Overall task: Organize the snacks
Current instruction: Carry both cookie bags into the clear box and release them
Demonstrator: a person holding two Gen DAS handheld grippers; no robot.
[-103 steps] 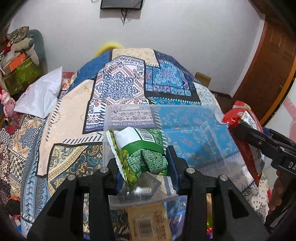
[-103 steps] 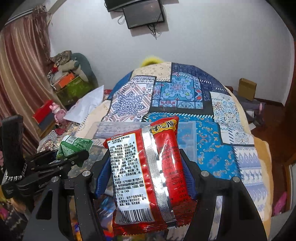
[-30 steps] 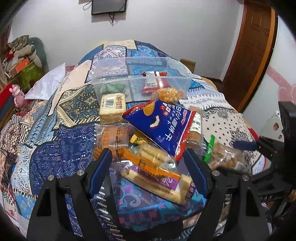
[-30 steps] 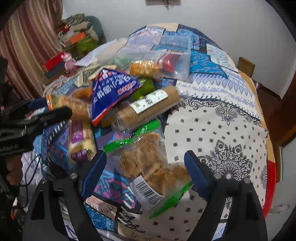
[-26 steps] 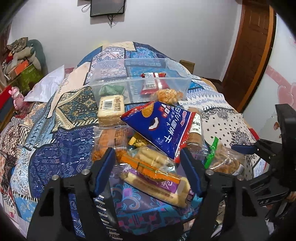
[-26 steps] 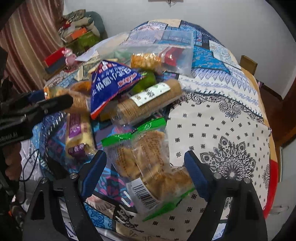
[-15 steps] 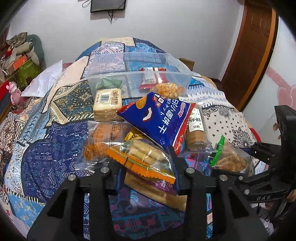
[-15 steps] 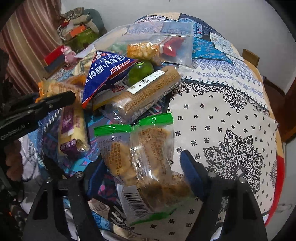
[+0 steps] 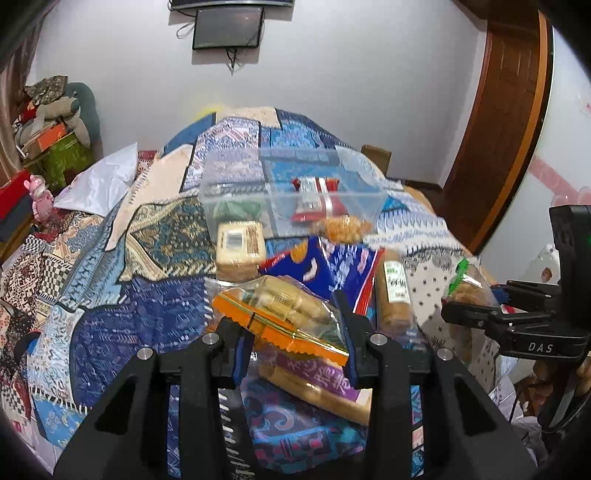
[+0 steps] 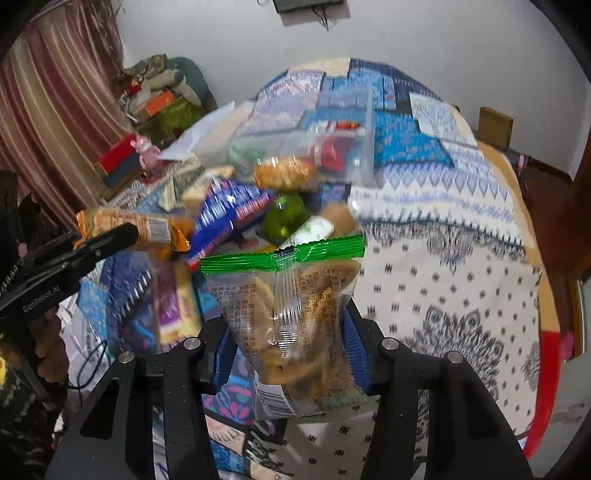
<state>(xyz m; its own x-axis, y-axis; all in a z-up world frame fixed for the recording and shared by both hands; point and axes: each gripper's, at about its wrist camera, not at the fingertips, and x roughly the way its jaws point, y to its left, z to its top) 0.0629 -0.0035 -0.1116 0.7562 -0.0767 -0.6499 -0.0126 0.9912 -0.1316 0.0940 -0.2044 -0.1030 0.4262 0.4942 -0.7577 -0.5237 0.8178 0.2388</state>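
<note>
Between my left gripper's (image 9: 293, 341) pads sits the orange-edged wafer pack (image 9: 280, 315), pinched firmly and raised above the snack pile (image 9: 332, 273). My right gripper (image 10: 290, 356) is closing its jaws onto the green-topped cookie bag (image 10: 295, 314). Beyond both, on the quilt (image 9: 110, 314), stands the clear bin (image 9: 288, 195).

White wall (image 9: 351, 85), wall-mounted screen (image 9: 228, 27), brown wooden door (image 9: 506, 122), striped curtain (image 10: 55, 122), patchwork-covered bed (image 9: 122, 295)
</note>
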